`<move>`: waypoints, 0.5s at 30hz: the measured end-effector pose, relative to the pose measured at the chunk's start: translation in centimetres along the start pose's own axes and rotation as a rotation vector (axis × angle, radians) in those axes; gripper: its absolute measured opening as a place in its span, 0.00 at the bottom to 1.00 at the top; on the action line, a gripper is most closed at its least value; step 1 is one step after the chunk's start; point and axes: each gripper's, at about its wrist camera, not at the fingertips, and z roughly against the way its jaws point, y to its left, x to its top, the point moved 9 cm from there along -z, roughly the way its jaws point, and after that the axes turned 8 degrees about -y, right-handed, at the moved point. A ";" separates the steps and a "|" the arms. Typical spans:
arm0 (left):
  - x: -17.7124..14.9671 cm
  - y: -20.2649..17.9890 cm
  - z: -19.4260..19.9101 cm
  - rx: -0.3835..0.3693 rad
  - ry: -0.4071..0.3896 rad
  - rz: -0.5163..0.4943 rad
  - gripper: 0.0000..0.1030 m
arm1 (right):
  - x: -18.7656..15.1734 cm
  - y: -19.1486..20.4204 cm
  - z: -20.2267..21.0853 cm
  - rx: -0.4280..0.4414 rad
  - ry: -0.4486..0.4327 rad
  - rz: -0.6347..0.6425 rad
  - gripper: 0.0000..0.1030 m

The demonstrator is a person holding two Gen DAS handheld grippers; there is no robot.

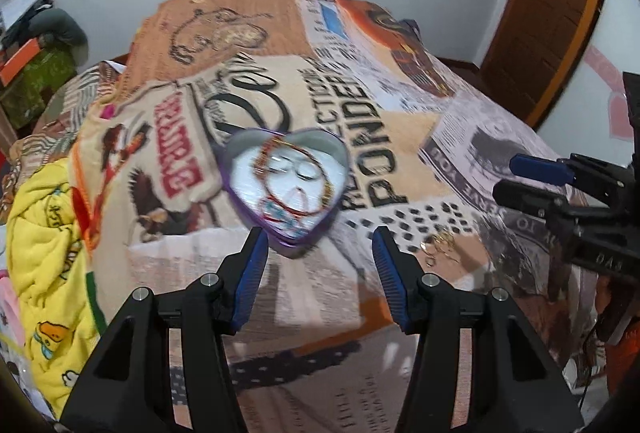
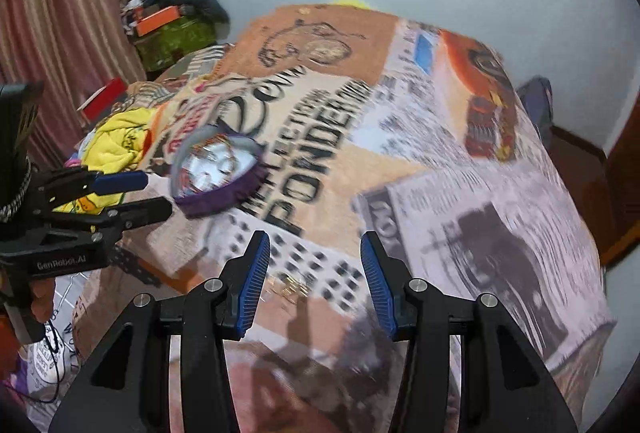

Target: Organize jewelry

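Left wrist view showed your left tongs half open and empty, just near of the heart tin on the bed. Right tongs gaped empty over gold jewelry; snagging the blanket could scatter it.

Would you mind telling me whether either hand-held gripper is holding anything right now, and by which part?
Nothing is held: the left hand-held gripper and right hand-held gripper both stand open and empty.

An open purple heart-shaped tin holds beaded bangles; a small gold chain lies at its 4 o'clock.
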 end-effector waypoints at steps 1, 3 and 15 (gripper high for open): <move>-0.2 -0.5 -0.3 -0.010 0.009 -0.005 0.52 | -0.4 -0.6 0.0 0.000 0.010 -0.018 0.42; -0.7 -1.4 -0.8 -0.028 0.025 -0.013 0.52 | -1.2 -1.5 -0.1 -0.006 0.025 -0.038 0.42; -3.7 -6.6 -4.3 -0.136 0.125 -0.096 0.48 | -5.5 -2.1 -1.5 0.052 0.128 -0.084 0.42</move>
